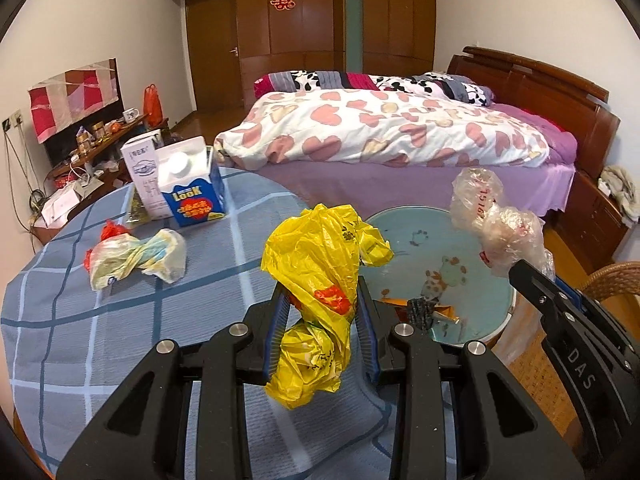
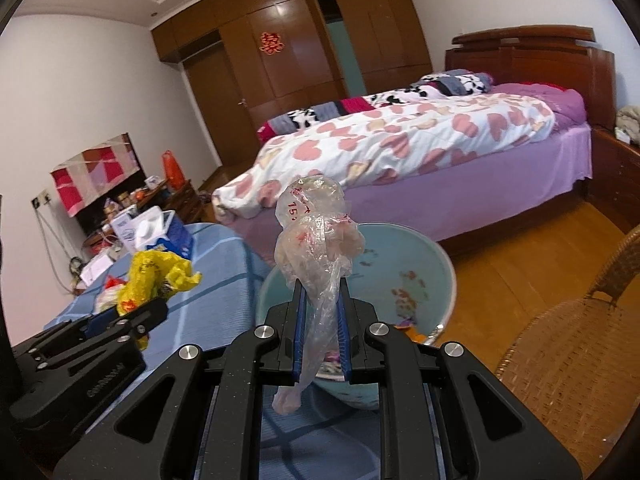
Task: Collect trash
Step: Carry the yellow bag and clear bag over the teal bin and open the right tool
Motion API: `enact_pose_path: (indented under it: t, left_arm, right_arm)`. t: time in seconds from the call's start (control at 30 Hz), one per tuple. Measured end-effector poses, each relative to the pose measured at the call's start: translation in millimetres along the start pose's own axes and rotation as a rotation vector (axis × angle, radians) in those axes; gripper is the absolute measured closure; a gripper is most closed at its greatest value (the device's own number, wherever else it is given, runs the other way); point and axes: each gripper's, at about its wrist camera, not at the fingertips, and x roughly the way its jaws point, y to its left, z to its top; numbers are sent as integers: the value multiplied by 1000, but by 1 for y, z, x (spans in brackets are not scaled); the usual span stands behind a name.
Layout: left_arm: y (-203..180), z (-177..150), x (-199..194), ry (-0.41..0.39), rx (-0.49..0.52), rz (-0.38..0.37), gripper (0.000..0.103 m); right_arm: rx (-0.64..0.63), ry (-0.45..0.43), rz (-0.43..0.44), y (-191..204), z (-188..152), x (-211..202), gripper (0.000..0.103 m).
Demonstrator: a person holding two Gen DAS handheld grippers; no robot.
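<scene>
Here, a crumpled yellow plastic bag [image 1: 316,300] is clamped between the blue pads of the left gripper [image 1: 323,332], above the blue checked tablecloth [image 1: 80,320] near the round light-blue plastic basin [image 1: 472,240]. The right gripper [image 2: 323,334] is closed on a crumpled clear plastic bag [image 2: 316,236], held over that basin. Another crumpled pale bag [image 1: 136,258] lies on the cloth near a blue-and-white milk carton [image 1: 192,188].
</scene>
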Motion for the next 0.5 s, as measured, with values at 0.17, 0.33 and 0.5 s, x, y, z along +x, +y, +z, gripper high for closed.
enact_pose_path:
  t: [0.17,0.33,0.5]
  left_arm:
    - [-7,2,8,10,3,-20,71]
    - [-14,3,18,29,10,-28,71]
    - [-21,4,27,38,24,-29,71]
  right_arm:
    - [5,13,-56,-12,1,9,88]
    - [5,30,-92,-21,0,20,88]
    - [14,44,-101,-29,0,27,88]
